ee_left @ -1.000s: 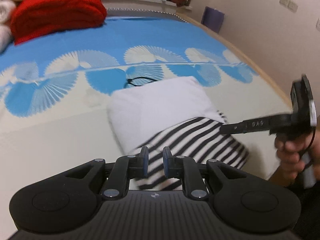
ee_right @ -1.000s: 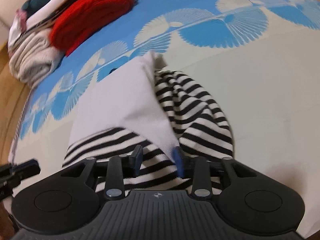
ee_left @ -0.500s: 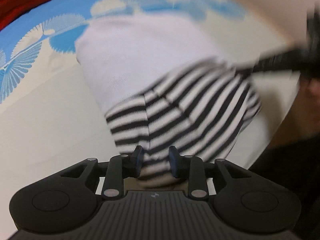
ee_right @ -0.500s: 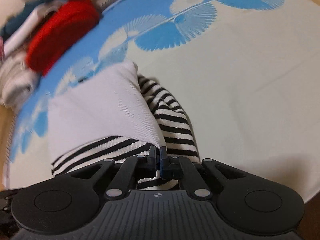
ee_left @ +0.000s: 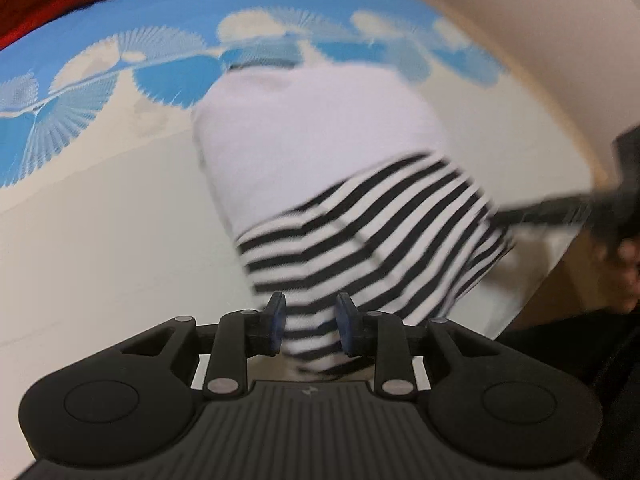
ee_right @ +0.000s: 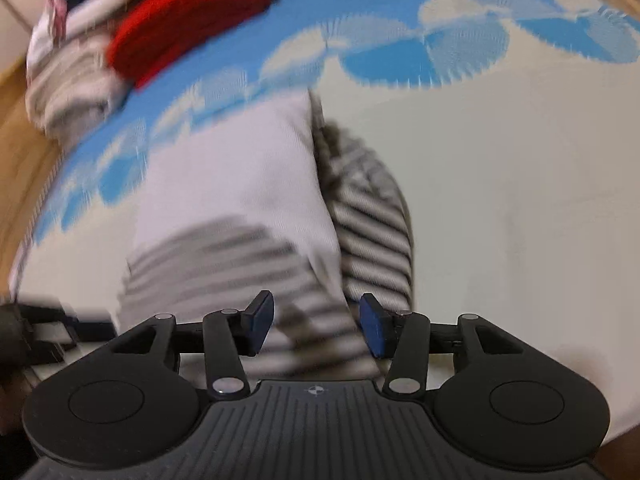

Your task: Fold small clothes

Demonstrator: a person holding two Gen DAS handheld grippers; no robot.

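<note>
A small garment, white at the far end and black-and-white striped at the near end [ee_left: 360, 216], lies partly folded on the bed; it also shows in the right wrist view [ee_right: 240, 184]. My left gripper [ee_left: 309, 326] is open, its blue pads on either side of the striped hem. My right gripper [ee_right: 316, 324] is open over the striped near edge, and it shows blurred at the right of the left wrist view [ee_left: 560, 208]. Both views are motion-blurred.
The bedsheet [ee_left: 100, 216] is cream with blue fan shapes. A red folded blanket [ee_right: 188, 16] and a pile of pale clothes [ee_right: 68, 88] lie at the far end. The wooden bed edge [ee_left: 560, 120] and a wall run along the right.
My right gripper was shut on the garment half a second ago and has opened. My left gripper stays open around the striped hem. Both views have shifted and blurred.
</note>
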